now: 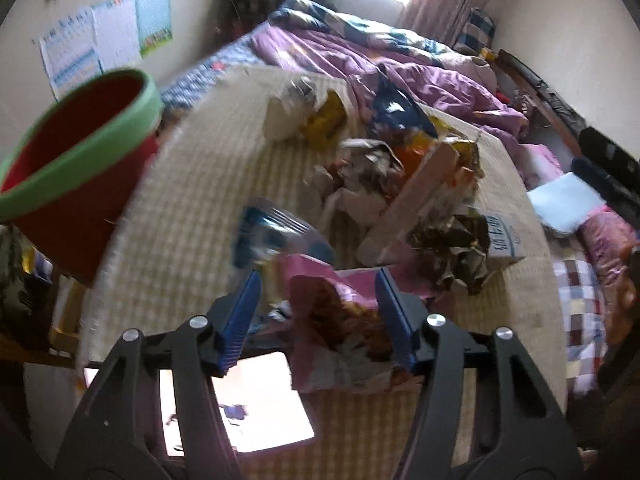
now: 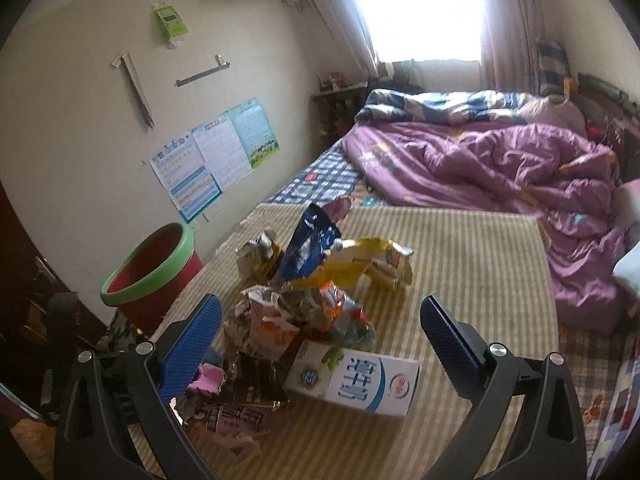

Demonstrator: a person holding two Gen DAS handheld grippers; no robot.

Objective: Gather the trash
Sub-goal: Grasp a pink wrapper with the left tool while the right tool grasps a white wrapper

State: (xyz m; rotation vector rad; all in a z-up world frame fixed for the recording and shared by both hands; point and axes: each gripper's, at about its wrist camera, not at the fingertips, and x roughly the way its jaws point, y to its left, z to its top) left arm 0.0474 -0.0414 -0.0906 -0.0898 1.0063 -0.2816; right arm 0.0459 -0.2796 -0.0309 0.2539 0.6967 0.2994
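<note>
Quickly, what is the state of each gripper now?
Left gripper: partly open around a pink wrapper; grip cannot be told.
Right gripper: open, holding nothing.

bright window [image 2: 416,8], pale walls [image 2: 80,92] — unmade bed [image 2: 500,160].

Count: one red plastic bin with green rim [image 2: 150,276]; one white-and-blue milk carton [image 2: 356,380]; three wall posters [image 2: 212,156]; one heap of crumpled wrappers [image 2: 316,280], uncountable.
</note>
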